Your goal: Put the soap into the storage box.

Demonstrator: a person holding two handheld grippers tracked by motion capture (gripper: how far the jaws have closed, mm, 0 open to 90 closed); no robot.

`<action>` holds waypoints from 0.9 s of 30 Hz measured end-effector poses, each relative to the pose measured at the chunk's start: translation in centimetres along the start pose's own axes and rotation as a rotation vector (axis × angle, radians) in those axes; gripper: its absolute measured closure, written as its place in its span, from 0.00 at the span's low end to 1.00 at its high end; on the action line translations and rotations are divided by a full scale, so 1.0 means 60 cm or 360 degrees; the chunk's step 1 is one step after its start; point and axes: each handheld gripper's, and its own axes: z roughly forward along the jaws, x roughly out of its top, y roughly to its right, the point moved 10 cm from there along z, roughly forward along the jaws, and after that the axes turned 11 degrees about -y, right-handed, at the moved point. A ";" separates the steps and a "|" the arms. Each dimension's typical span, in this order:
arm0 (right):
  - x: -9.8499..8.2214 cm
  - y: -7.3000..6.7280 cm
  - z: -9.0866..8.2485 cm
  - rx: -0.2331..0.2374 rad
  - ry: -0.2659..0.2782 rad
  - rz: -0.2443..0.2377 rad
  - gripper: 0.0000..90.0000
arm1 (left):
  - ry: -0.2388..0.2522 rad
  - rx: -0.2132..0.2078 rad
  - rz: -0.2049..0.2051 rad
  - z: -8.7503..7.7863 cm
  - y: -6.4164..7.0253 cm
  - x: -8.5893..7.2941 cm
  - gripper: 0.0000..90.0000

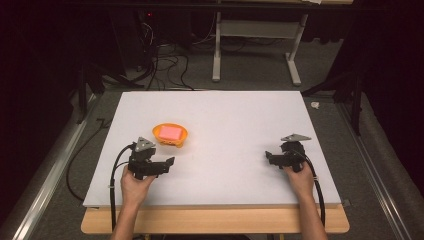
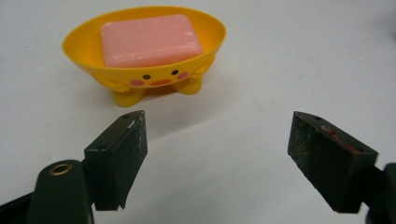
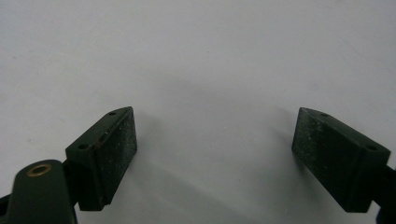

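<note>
A yellow soap dish (image 1: 170, 135) with a duck face stands on the left half of the white board (image 1: 230, 115). A pink soap bar (image 1: 170, 132) lies in it. In the left gripper view the dish (image 2: 154, 77) and the bar (image 2: 149, 39) are just beyond the jaws, to the upper left. My left gripper (image 1: 168, 163) (image 2: 218, 120) rests on the board close in front of the dish, open and holding nothing. My right gripper (image 1: 270, 158) (image 3: 215, 114) lies at the right of the board, pointing left, open over bare white surface.
The board lies on a wooden table whose front edge (image 1: 215, 222) is near the person. Black cables (image 1: 117, 170) trail from the grippers. Behind the table there is grey floor with cables (image 1: 165, 65) and a white desk frame (image 1: 255, 45).
</note>
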 end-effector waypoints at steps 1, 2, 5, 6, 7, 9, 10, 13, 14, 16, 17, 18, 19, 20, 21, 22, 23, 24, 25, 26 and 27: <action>0.000 0.000 0.000 0.0000 0.0000 0.0000 0.16 | 0.0000 -0.0006 0.0002 0.004 0.003 -0.001 0.23; 0.000 0.000 0.000 0.0000 0.0000 0.0000 0.16 | -0.0004 -0.0011 0.0009 0.006 0.005 -0.002 0.23; 0.000 0.000 0.000 0.0000 0.0000 0.0000 0.16 | -0.0029 -0.0017 0.0033 0.015 0.012 -0.005 0.23; 0.000 0.000 0.000 0.0000 0.0000 0.0000 0.16 | -0.0032 -0.0018 0.0037 0.017 0.013 -0.006 0.23; 0.000 0.000 0.000 0.0000 0.0000 0.0000 0.16 | -0.0035 -0.0025 0.0039 0.020 0.016 -0.007 0.23; 0.000 0.000 0.000 0.0000 0.0000 0.0000 0.16 | -0.0039 -0.0027 0.0037 0.025 0.018 -0.009 0.23; 0.000 0.000 0.000 0.0000 0.0000 0.0000 0.16 | -0.0041 -0.0031 0.0034 0.027 0.019 -0.010 0.23; 0.000 0.000 0.000 0.0000 0.0000 0.0000 0.16 | -0.0062 -0.0036 0.0038 0.038 0.023 -0.015 0.23; 0.000 0.000 0.000 0.0001 0.0000 0.0000 0.16 | -0.0074 -0.0040 0.0042 0.043 0.025 -0.018 0.23; 0.000 0.000 0.000 0.0000 0.0000 0.0000 0.16 | -0.0088 -0.0051 0.0049 0.050 0.028 -0.021 0.23; 0.000 0.000 0.000 0.0000 0.0000 0.0000 0.16 | -0.0103 -0.0042 0.0062 0.055 0.030 -0.022 0.23; 0.000 0.000 0.000 0.0000 0.0000 0.0000 0.16 | -0.0110 -0.0030 0.0078 0.059 0.031 -0.023 0.23; 0.000 0.000 0.000 0.0001 0.0000 0.0000 0.16 | -0.0116 -0.0031 0.0091 0.064 0.034 -0.024 0.23; 0.000 0.000 0.000 0.0001 0.0000 0.0001 0.16 | -0.0121 -0.0036 0.0100 0.067 0.036 -0.024 0.23; 0.000 0.000 0.000 0.0001 0.0000 0.0000 0.16 | -0.0127 -0.0036 0.0111 0.072 0.038 -0.024 0.23; 0.000 0.000 0.000 0.0001 0.0001 -0.0001 0.16 | -0.0129 -0.0034 0.0110 0.077 0.039 -0.024 0.23; 0.000 0.000 0.000 0.0001 0.0000 0.0000 0.16 | -0.0131 -0.0027 0.0117 0.082 0.040 -0.024 0.23; 0.000 0.000 0.000 0.0001 0.0000 -0.0001 0.16 | -0.0135 -0.0017 0.0125 0.085 0.040 -0.025 0.23; 0.000 0.000 0.000 0.0001 0.0000 0.0000 0.16 | -0.0138 -0.0005 0.0129 0.091 0.040 -0.025 0.23; 0.000 0.000 0.000 0.0001 0.0000 0.0000 0.16 | -0.0140 -0.0001 0.0133 0.095 0.040 -0.025 0.23; 0.000 0.000 0.000 0.0001 0.0000 0.0000 0.16 | -0.0139 0.0011 0.0136 0.100 0.040 -0.025 0.23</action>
